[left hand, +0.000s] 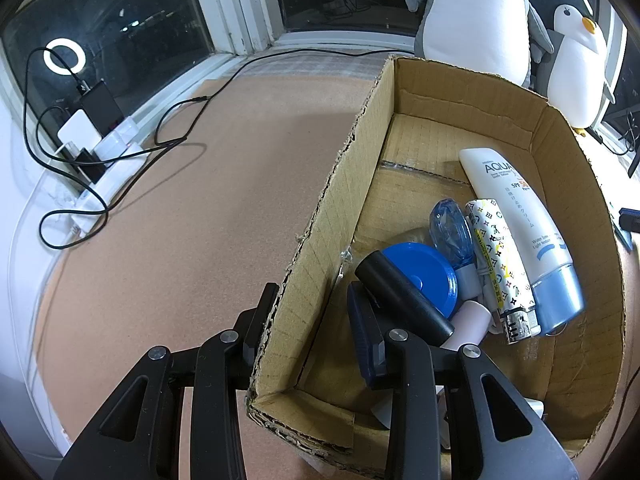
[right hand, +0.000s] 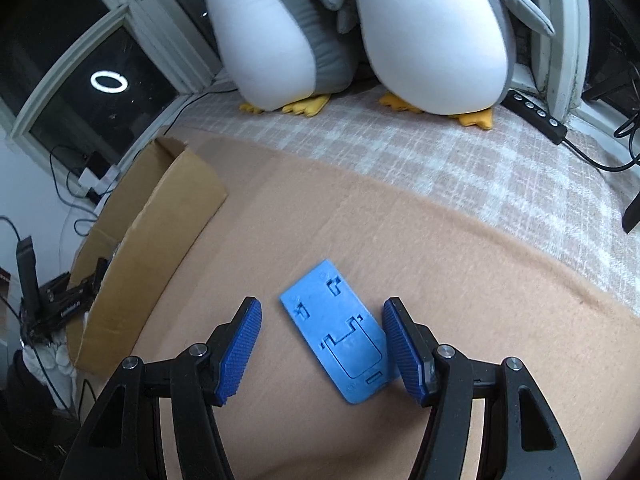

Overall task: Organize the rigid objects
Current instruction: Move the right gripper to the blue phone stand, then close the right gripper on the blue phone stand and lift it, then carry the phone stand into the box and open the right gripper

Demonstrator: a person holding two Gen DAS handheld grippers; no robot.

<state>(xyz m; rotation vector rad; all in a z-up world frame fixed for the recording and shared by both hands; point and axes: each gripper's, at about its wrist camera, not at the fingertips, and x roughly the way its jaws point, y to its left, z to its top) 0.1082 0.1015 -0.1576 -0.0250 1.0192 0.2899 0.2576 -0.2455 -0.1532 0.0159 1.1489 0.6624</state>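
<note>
Blue plastic, flat and rectangular with cut-out slots, the plate [right hand: 340, 332] lay on the tan blanket [right hand: 460, 280], apart from the cardboard box [right hand: 160, 208] to its left. The right gripper [right hand: 322, 344] hovered low over it with its fingers [right hand: 240, 344] spread wide, one on each side; the right-hand pad looked to be touching or just beside the plate's edge, the left-hand pad well clear. By my judgement the step in hand was picking up this last loose piece, and the next move called for closing evenly across its narrow width, since so thin a piece could slide or tip up on soft cloth. In the left wrist view the left gripper [left hand: 310, 320] straddled the near wall of the cardboard box [left hand: 320, 220], fingers apart, one outside and one inside, seemingly placed to steady it. Inside lay a black cylinder [left hand: 404, 296], a blue lid [left hand: 424, 276], a patterned lighter [left hand: 500, 268], a white sunscreen tube [left hand: 516, 216] and a clear blue dispenser [left hand: 450, 232]. Plush penguins [right hand: 360, 32] sat by the window [left hand: 112, 20] beyond, and cables [left hand: 120, 184] trailed along the sill.
</note>
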